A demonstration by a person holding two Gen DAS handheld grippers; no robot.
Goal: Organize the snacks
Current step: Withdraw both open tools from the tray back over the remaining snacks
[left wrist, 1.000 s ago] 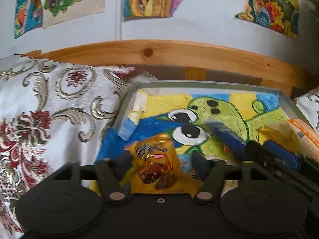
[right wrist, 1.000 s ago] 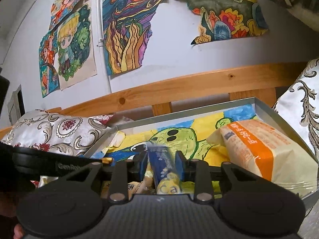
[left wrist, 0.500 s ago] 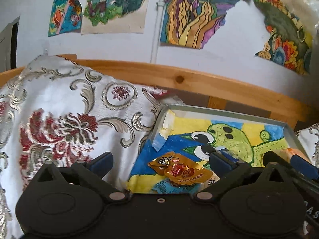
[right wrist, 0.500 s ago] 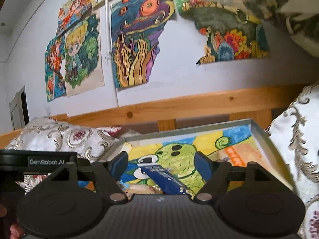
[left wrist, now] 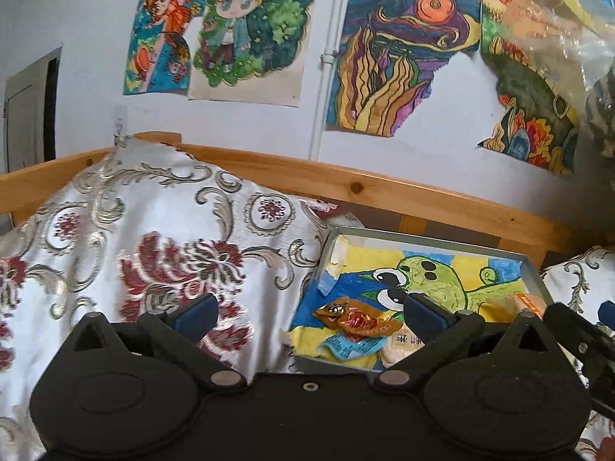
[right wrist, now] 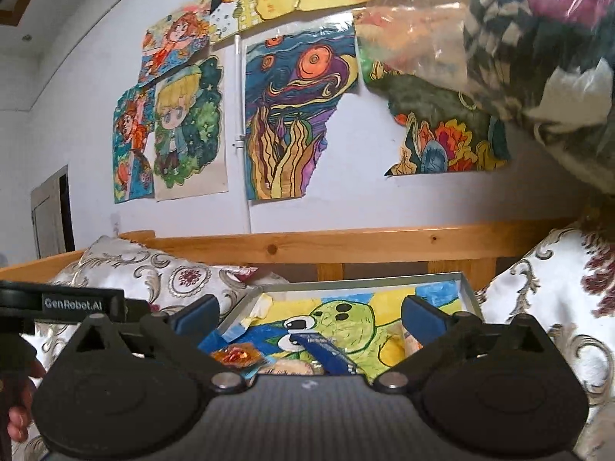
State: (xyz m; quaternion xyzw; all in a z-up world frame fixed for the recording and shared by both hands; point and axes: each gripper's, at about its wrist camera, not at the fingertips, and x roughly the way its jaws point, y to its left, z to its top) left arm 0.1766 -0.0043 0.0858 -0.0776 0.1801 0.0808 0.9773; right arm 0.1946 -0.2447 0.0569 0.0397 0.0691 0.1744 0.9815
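A grey tray (left wrist: 423,237) lined with a green frog drawing lies between two pillows. In it rest an orange snack packet (left wrist: 357,319), a pale blue packet (left wrist: 351,345) and, at the right, an orange-and-white bag (left wrist: 528,301). My left gripper (left wrist: 309,313) is open and holds nothing, hanging back over the tray's near left corner. The right wrist view shows the tray (right wrist: 361,283) with a dark blue bar packet (right wrist: 324,351) and the orange packet (right wrist: 236,355) lying loose. My right gripper (right wrist: 309,315) is open and apart from them, nothing between its pads.
A patterned pillow (left wrist: 153,249) rises left of the tray and another pillow (right wrist: 538,307) flanks its right side. A wooden bed rail (left wrist: 384,188) runs behind, under a wall of drawings. A plastic bag of clothes (right wrist: 538,38) hangs at upper right. A hand (right wrist: 19,415) holds the left tool.
Both grippers opened: the left let go of the orange packet and the right let go of the blue bar, both now lying in the tray. Both grippers have drawn back and up.
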